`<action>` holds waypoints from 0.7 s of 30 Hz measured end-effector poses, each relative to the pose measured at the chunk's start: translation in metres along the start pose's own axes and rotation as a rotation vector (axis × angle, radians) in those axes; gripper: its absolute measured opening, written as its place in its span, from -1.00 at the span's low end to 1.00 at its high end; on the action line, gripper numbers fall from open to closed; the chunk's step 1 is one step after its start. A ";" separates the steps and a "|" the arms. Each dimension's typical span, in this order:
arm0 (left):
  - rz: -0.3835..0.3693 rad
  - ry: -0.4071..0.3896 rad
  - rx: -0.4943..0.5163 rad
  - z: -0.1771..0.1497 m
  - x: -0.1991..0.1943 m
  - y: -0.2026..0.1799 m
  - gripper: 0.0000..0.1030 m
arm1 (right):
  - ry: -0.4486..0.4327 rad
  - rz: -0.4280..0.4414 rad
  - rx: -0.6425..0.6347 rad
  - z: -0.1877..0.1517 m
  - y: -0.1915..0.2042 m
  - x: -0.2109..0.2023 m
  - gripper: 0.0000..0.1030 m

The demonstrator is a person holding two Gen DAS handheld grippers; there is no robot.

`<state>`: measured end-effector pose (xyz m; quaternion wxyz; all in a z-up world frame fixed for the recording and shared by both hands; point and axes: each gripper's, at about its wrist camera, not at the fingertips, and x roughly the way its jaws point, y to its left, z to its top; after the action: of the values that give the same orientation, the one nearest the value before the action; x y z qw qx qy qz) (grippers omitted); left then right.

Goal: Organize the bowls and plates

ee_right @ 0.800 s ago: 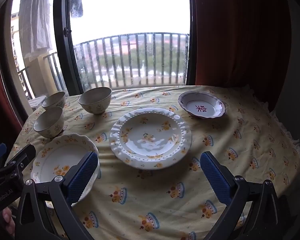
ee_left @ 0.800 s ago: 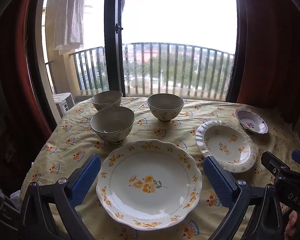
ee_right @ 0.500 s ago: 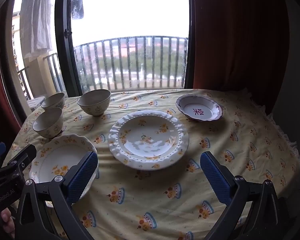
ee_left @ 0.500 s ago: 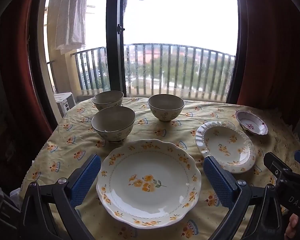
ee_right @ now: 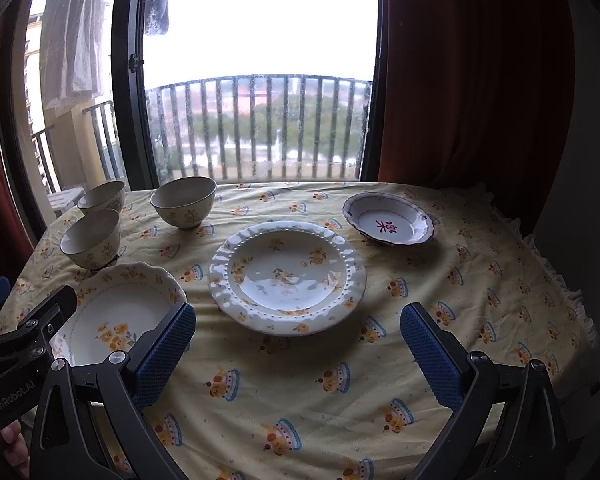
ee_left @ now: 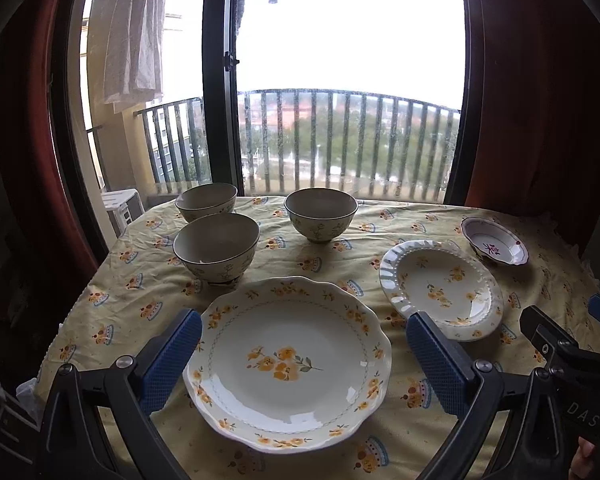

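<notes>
A large scalloped plate with yellow flowers (ee_left: 288, 364) (ee_right: 118, 312) lies at the table's near edge. My left gripper (ee_left: 304, 328) hovers open above it, blue pads wide apart, nothing held. A beaded-rim plate (ee_left: 442, 288) (ee_right: 287, 276) lies to its right. Behind that sits a small dish with a red mark (ee_left: 494, 240) (ee_right: 388, 224). Three matching bowls (ee_left: 217, 246) (ee_left: 206, 201) (ee_left: 321, 213) stand upright at the back left. My right gripper (ee_right: 298, 322) is open over bare cloth just short of the beaded-rim plate.
A yellow patterned cloth (ee_right: 340, 380) covers the round table. A window with a balcony railing (ee_left: 340, 144) is right behind it, with dark red curtains (ee_right: 472, 80) on both sides. The other gripper's black frame shows at each view's edge.
Both views have tilted up slightly, so the dishes sit a little lower in frame. No dish has moved and both grippers stay wide open.
</notes>
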<state>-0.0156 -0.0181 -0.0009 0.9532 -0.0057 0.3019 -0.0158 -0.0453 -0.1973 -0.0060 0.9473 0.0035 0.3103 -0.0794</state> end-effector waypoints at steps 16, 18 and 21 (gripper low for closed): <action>0.015 0.013 -0.001 -0.002 0.000 0.005 1.00 | 0.000 0.019 -0.028 -0.001 0.013 -0.001 1.00; 0.017 0.012 0.000 -0.002 0.000 0.005 1.00 | -0.001 0.021 -0.030 -0.001 0.013 -0.002 1.00; 0.015 0.013 0.001 -0.002 0.000 0.005 1.00 | -0.004 0.031 -0.024 -0.002 0.013 -0.002 1.00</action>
<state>-0.0163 -0.0127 -0.0026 0.9514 -0.0026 0.3078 -0.0088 -0.0463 -0.1839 -0.0066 0.9490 -0.0032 0.3092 -0.0608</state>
